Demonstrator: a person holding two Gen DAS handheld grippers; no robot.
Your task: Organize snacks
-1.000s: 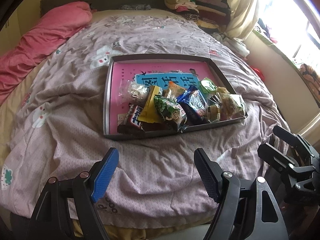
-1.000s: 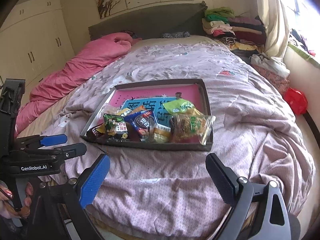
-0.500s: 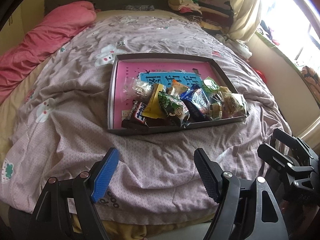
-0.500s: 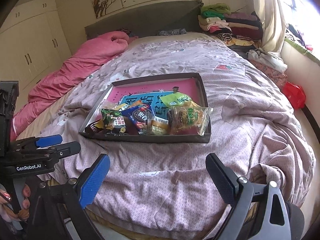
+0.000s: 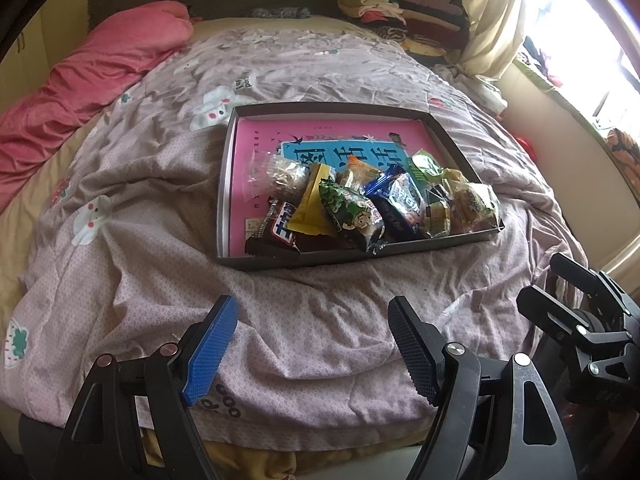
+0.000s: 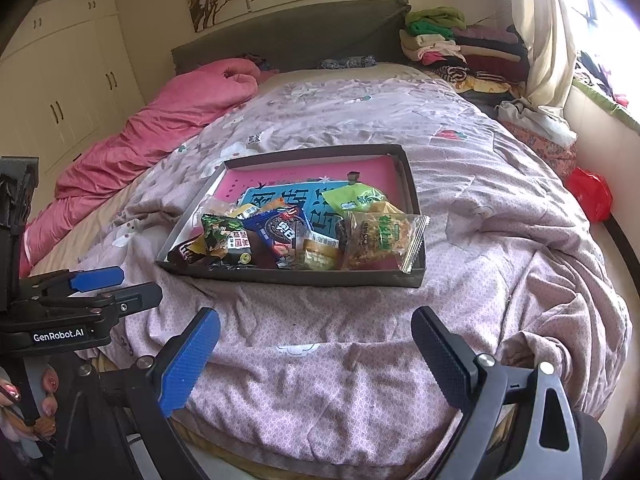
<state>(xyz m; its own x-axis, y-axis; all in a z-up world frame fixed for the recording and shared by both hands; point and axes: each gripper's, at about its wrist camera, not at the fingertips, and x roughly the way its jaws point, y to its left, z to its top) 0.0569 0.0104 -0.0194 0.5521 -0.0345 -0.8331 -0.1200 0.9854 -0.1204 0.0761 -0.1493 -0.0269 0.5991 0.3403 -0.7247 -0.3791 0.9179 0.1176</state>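
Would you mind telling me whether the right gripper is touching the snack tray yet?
Apart. In the right wrist view, the right gripper hangs open over bare quilt, with a clear stretch of fabric before the tray.

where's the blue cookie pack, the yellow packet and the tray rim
blue cookie pack (image 6: 280,230), right wrist view, on the printed front face
yellow packet (image 5: 310,204), left wrist view, on its plain yellow middle
tray (image 6: 320,278), right wrist view, on the near dark wall
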